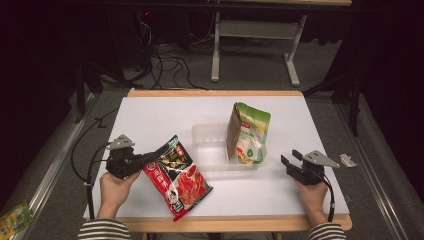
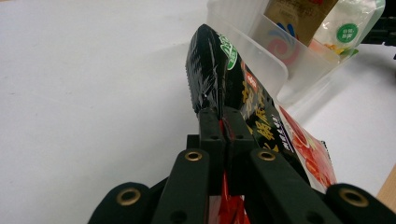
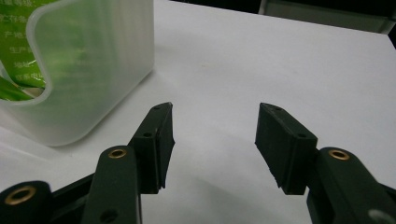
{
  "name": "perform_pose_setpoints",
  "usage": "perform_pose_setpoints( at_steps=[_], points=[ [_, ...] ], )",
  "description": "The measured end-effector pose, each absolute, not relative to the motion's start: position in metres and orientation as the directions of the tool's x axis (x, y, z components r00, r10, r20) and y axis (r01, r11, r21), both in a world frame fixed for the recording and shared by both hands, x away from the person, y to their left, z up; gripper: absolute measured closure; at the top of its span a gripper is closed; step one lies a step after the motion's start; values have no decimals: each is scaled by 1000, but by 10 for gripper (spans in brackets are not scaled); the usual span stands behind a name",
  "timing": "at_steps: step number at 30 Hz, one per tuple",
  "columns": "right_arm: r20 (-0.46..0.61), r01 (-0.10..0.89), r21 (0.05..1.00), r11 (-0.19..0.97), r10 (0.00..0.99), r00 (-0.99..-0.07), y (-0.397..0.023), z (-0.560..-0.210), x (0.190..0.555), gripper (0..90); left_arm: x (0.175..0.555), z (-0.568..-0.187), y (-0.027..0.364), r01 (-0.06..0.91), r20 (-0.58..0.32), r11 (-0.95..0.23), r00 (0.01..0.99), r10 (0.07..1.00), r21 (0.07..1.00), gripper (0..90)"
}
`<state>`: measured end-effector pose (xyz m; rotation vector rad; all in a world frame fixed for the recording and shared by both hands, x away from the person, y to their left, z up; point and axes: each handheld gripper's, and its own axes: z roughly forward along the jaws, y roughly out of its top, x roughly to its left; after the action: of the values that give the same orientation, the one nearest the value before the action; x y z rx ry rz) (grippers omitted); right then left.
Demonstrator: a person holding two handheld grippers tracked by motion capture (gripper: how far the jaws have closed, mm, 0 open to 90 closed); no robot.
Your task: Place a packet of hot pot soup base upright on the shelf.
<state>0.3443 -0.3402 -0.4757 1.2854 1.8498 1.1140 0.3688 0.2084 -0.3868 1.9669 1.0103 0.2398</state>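
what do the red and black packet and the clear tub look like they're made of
Red and black packet: looks like glossy plastic film, going by its sheen, creases and crimped end seam in the left gripper view.
Clear tub: probably frosted, semi-rigid plastic; the green pouch shows blurred through its wall in the right gripper view.

Left gripper clamps red-black pouch; green pouch stands in clear bin.

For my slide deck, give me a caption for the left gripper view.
Left gripper shut on the edge of a black-and-red pouch, beside a clear bin on the white table.
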Motion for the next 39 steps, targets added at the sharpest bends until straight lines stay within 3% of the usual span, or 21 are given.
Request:
perform_pose_setpoints(
  at_steps=[6,23,39],
  points=[
    [-23,421,891,171,942,-335,-340,-476,344,472,367,-381,213,550,-218,-245,642,735,798,893],
    [-22,413,895,170,941,-338,-341,-476,344,472,348,-342,198,454,-134,-281,689,712,846,895],
    [-14,412,897,160,942,-335,-341,-475,343,470,348,-312,170,391,-98,-303,736,670,869,898]
  ],
)
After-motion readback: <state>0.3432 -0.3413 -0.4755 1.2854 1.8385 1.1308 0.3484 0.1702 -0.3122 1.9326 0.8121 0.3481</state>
